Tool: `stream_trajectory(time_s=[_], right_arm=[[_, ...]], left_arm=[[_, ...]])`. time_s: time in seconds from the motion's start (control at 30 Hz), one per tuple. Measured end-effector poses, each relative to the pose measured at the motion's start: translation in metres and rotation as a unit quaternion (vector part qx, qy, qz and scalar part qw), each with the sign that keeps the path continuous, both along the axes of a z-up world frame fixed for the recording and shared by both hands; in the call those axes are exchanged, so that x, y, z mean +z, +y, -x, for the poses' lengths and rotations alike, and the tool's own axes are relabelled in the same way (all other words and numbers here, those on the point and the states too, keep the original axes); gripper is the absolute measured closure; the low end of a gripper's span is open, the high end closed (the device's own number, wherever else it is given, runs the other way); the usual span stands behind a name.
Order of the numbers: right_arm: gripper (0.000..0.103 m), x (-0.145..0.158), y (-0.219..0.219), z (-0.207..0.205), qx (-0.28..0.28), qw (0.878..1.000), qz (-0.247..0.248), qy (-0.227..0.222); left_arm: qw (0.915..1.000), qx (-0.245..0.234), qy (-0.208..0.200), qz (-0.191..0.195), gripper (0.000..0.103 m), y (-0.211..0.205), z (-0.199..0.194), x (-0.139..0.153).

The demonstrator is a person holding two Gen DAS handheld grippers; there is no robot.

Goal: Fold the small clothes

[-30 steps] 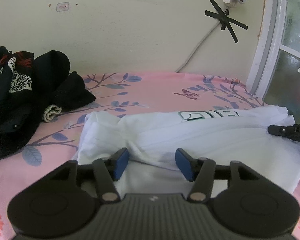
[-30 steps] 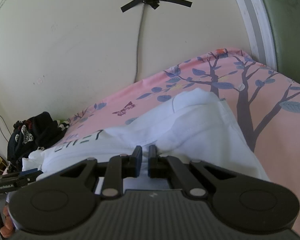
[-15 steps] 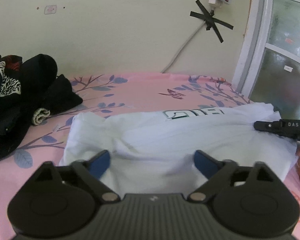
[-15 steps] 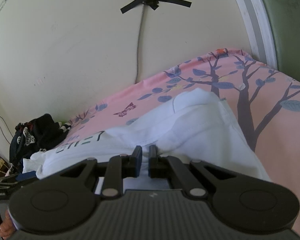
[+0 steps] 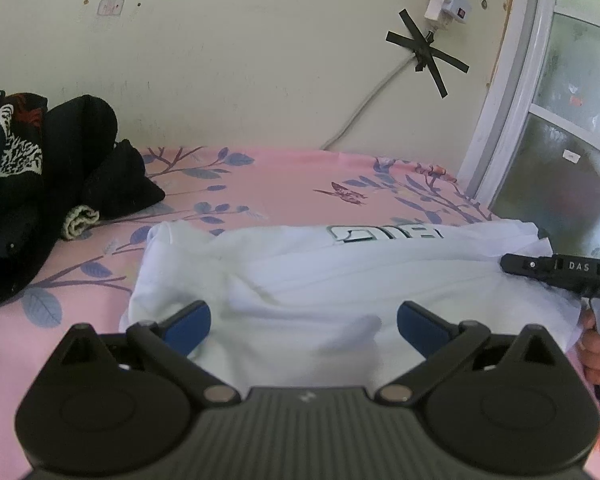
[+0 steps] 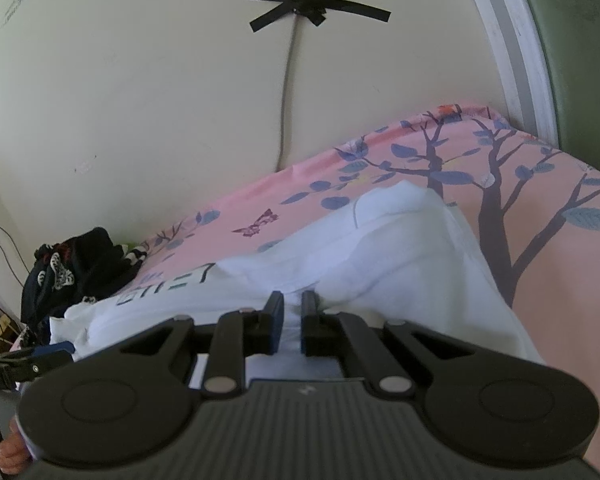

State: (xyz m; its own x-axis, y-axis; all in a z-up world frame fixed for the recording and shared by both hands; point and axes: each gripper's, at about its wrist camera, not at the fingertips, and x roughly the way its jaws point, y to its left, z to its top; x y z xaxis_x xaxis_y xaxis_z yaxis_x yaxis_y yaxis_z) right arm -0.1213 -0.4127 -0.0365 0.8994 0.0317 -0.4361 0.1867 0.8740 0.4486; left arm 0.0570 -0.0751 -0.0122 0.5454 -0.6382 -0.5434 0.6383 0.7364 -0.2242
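Note:
A white T-shirt (image 5: 340,280) with dark lettering lies partly folded on the pink floral bedsheet (image 5: 259,184). My left gripper (image 5: 304,326) is wide open just above the shirt's near edge, holding nothing. My right gripper (image 6: 291,320) is shut on a fold of the white T-shirt (image 6: 400,256) at its right side. The right gripper also shows in the left wrist view (image 5: 556,270) at the shirt's right edge, and the left gripper shows at the lower left of the right wrist view (image 6: 23,364).
A pile of dark clothes (image 5: 39,184) sits on the bed's left side, also in the right wrist view (image 6: 75,268). The cream wall (image 5: 239,60) with a taped cable backs the bed. A window frame (image 5: 512,100) stands at the right.
My left gripper opened wide, let go of the shirt's near edge and pulled back a little. The right gripper stayed shut on the shirt.

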Motion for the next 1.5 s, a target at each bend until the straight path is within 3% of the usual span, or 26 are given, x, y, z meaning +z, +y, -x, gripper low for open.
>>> stream_trajectory(time_s=[0.13, 0.2, 0.27, 0.33, 0.47, 0.6, 0.83, 0.97, 1.17, 1.3, 1.43, 1.5], right_arm=[[0.103, 0.0, 0.0, 0.001, 0.009, 1.0, -0.004, -0.004], [0.09, 0.0, 0.0, 0.001, 0.024, 1.0, -0.01, -0.01], [0.052, 0.002, 0.002, 0.001, 0.049, 0.998, -0.015, -0.02], [0.042, 0.007, 0.011, 0.002, 0.071, 0.997, -0.003, -0.028], [0.041, 0.022, 0.03, 0.016, 0.058, 0.997, 0.047, -0.025], [0.04, 0.041, 0.013, 0.053, 0.017, 0.997, 0.056, -0.045], [0.037, 0.014, -0.054, 0.098, -0.066, 0.995, -0.07, 0.002], [0.036, 0.0, -0.056, 0.094, -0.049, 0.991, -0.121, 0.009], [0.034, 0.003, -0.037, 0.073, -0.025, 0.996, -0.081, 0.028], [0.034, 0.004, -0.038, 0.07, -0.04, 0.997, -0.061, 0.027], [0.034, 0.001, -0.046, 0.069, -0.043, 0.996, -0.075, 0.017], [0.027, 0.001, -0.043, 0.063, -0.041, 0.996, -0.079, 0.015]], left_arm=[[1.0, -0.001, 0.004, 0.009, 0.0, 0.003, -0.001, 0.0], [0.9999, 0.0, 0.005, 0.012, 0.0, 0.003, -0.002, -0.001], [0.9999, -0.001, 0.006, 0.012, 0.0, 0.004, -0.002, -0.001], [0.9999, -0.002, 0.007, 0.012, 0.0, 0.004, -0.002, -0.001], [0.9999, -0.004, 0.01, 0.013, 0.0, 0.004, -0.003, -0.001], [0.9998, -0.005, 0.011, 0.018, 0.0, 0.006, -0.003, 0.0], [0.9992, -0.018, 0.0, 0.036, 0.0, 0.01, 0.002, 0.004], [0.998, -0.021, -0.014, 0.059, 0.0, 0.016, 0.007, 0.008], [0.9973, -0.033, -0.003, 0.065, 0.0, 0.015, 0.007, 0.008], [0.9975, -0.035, 0.01, 0.061, 0.0, 0.013, 0.005, 0.007], [0.9982, -0.028, 0.035, 0.039, 0.007, 0.007, -0.003, 0.002], [0.9986, -0.024, 0.034, 0.034, 0.01, 0.006, -0.004, 0.001]])
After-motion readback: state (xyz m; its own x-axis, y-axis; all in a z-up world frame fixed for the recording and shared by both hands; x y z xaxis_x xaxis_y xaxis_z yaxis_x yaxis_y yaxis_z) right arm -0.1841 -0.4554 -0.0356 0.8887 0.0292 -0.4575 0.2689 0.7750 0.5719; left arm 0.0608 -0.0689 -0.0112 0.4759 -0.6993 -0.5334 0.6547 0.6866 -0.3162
